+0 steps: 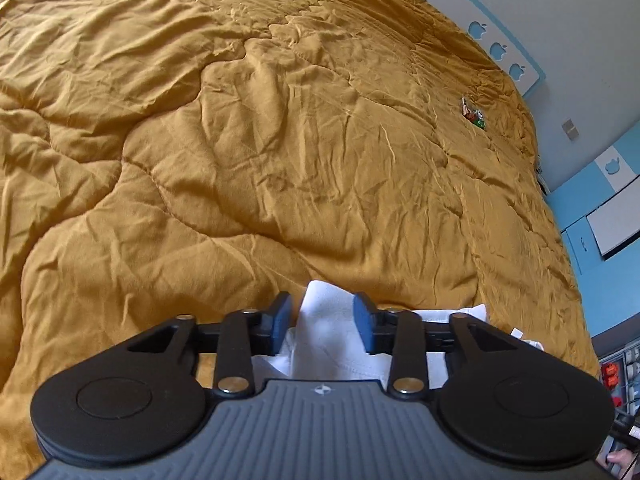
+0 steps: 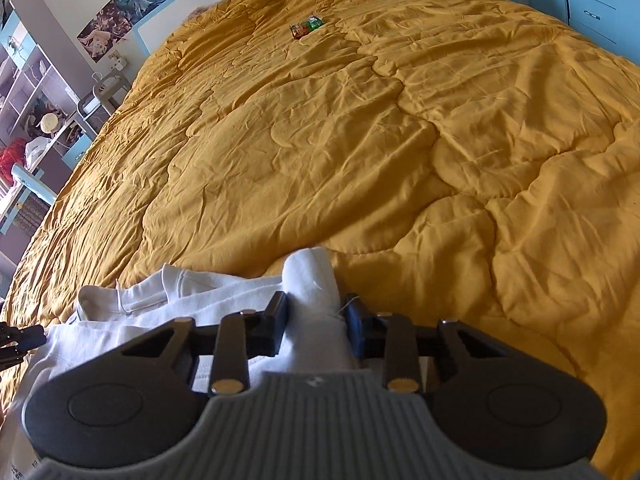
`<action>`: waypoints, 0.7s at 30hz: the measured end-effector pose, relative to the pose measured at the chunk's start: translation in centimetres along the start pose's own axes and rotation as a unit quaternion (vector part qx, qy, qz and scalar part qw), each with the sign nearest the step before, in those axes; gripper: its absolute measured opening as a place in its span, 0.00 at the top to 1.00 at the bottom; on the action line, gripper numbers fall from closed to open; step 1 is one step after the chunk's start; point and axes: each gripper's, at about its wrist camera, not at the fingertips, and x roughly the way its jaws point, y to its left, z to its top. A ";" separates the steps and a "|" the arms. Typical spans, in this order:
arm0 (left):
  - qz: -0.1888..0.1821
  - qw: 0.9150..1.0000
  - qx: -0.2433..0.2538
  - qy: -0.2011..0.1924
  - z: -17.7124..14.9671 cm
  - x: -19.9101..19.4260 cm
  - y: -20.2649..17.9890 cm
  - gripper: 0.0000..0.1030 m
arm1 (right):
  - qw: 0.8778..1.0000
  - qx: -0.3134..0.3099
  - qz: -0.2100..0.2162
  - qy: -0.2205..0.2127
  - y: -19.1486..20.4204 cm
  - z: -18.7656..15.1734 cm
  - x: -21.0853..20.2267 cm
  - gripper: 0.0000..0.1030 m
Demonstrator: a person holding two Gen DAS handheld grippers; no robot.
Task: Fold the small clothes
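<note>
A white garment [image 2: 132,332] lies crumpled at the near edge of a mustard quilt [image 2: 320,152]. In the right wrist view a bunched fold of it stands up between the fingers, and my right gripper [image 2: 316,314] is shut on that fold, both pads pressing the cloth. In the left wrist view another raised part of the white garment [image 1: 326,320] sits between the blue pads [image 1: 366,320] of my left gripper [image 1: 324,316]. Those jaws stand open, with a thin gap beside the left pad. Most of the garment is hidden under the gripper bodies.
A small colourful packet [image 1: 474,114] lies far out on the quilt [image 1: 240,140]. Blue and white furniture [image 1: 504,52] with apple cut-outs borders the bed. Shelves [image 2: 36,120] full of items stand left, and blue drawers [image 2: 588,0] at the far right.
</note>
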 end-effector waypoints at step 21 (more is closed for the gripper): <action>0.004 0.996 0.078 -0.051 1.0 -1.7 -1.9 0.97 | 0.994 0.037 0.046 -0.094 0.7 -0.1 -3.0 0.96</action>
